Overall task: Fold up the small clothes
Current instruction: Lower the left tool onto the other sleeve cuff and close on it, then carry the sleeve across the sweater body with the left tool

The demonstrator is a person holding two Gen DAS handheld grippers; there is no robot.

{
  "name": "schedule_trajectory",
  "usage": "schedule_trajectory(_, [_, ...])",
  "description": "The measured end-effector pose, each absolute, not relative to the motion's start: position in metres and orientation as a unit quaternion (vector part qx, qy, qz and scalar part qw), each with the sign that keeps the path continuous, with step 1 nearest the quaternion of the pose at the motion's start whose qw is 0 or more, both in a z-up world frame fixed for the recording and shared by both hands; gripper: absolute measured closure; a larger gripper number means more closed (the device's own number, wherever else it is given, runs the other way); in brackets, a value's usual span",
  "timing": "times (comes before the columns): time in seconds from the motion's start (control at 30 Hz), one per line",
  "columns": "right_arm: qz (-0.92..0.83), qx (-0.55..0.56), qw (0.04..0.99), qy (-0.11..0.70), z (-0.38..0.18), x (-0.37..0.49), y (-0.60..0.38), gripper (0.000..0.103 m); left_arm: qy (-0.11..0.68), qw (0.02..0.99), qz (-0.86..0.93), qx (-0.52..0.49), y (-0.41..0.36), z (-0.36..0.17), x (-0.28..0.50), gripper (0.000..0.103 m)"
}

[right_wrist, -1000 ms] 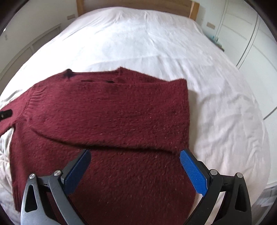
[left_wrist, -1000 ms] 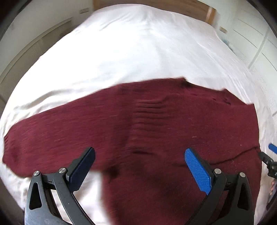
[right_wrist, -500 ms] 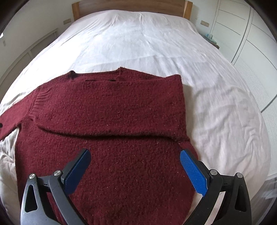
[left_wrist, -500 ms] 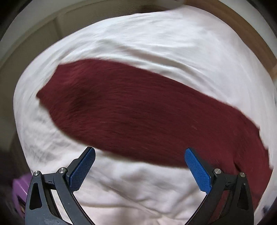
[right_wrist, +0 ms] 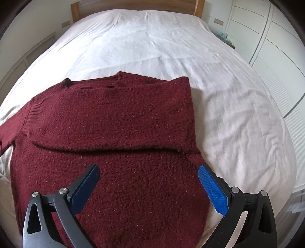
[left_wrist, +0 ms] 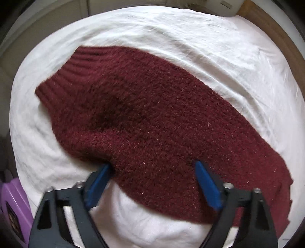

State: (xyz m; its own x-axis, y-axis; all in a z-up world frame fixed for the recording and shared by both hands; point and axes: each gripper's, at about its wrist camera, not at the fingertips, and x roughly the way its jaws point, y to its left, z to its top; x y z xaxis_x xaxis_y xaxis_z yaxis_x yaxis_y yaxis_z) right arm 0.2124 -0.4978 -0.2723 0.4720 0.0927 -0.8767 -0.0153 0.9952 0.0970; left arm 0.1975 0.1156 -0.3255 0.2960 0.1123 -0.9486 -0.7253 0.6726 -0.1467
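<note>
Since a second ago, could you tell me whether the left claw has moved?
Yes. The left claw has swung from the dark red knitted sweater's body out along its sleeve, towards the ribbed cuff; its jaws are closing around the sleeve.

1. Your left wrist camera looks steeply down along its gripper's blue fingers [left_wrist: 97, 183], close over one sleeve [left_wrist: 144, 114] of the maroon sweater and the rumpled white sheet [left_wrist: 219, 57].
2. Your right wrist camera also tilts down, from the foot of the bed toward the wooden headboard [right_wrist: 133, 3], sitting farther back over the sweater [right_wrist: 114, 124].
3. Both views share that sweater and the sheet.
</note>
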Motion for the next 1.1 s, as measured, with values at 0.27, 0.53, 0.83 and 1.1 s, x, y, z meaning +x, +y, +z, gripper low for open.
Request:
schedule_trajectory(0.27, [0.033, 0.038, 0.859, 0.509, -0.276, 0.215, -0.501, 0.0, 0.513, 0.78, 0.255, -0.252, 0.114, -0.298, 0.197, 0.094])
schedule_trajectory(0.53, [0.039, 0.045, 0.866, 0.496, -0.268, 0.209, -0.507, 0.0, 0.487, 0.825, 0.185, -0.221, 0.06, -0.232, 0.215, 0.098])
schedule_trajectory(0.83, [0.041, 0.054, 0.881, 0.468, -0.246, 0.209, -0.519, 0.0, 0.473, 0.863, 0.055, -0.166, -0.068, -0.189, 0.276, 0.098])
schedule_trajectory(1.1, [0.032, 0.052, 0.888, 0.455, -0.23, 0.218, -0.539, 0.0, 0.469, 0.874, -0.034, -0.125, -0.183, -0.195, 0.328, 0.103])
